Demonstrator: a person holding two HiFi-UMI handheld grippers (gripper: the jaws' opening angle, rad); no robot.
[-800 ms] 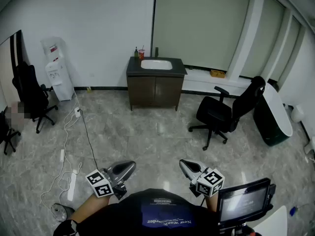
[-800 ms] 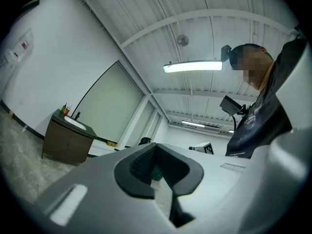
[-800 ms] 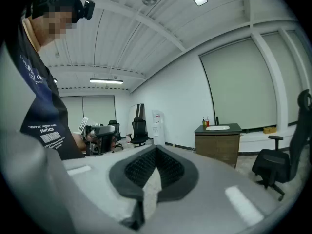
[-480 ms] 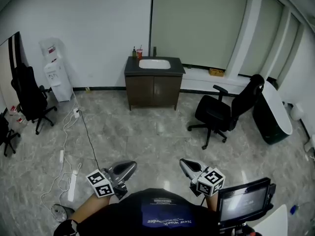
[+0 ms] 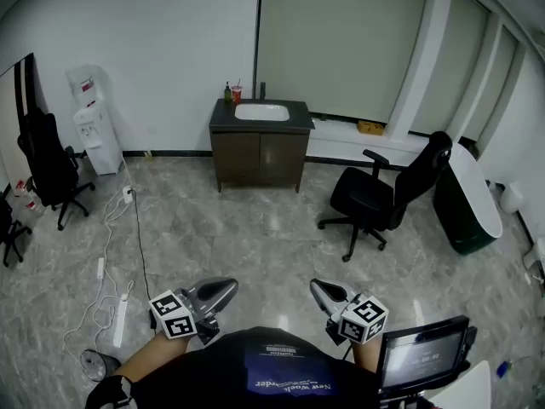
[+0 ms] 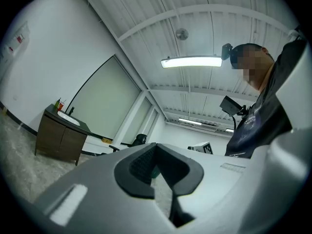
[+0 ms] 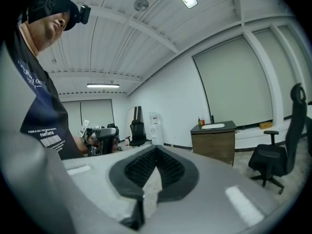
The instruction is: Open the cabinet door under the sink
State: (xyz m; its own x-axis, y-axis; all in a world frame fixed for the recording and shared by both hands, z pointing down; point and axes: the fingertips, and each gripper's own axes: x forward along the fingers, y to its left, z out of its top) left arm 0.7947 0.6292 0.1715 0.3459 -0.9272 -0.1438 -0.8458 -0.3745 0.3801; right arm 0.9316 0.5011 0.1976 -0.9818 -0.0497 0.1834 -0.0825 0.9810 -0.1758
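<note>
White power cables (image 5: 119,254) trail across the floor at left and could trip the walk. The left gripper (image 5: 228,288) has its jaws pressed together, empty. The dark brown wooden sink cabinet (image 5: 260,157) stands far off, doors closed. The right gripper (image 5: 317,286) is likewise closed on nothing. A black swivel chair (image 5: 379,198) at right might snag it.

Evenly bright, lit by ceiling tube lamps (image 6: 191,61). Soft glare on the polished floor (image 5: 274,220), faint shadows. Strongly bent at the edges, dark corners in both gripper views.
</note>
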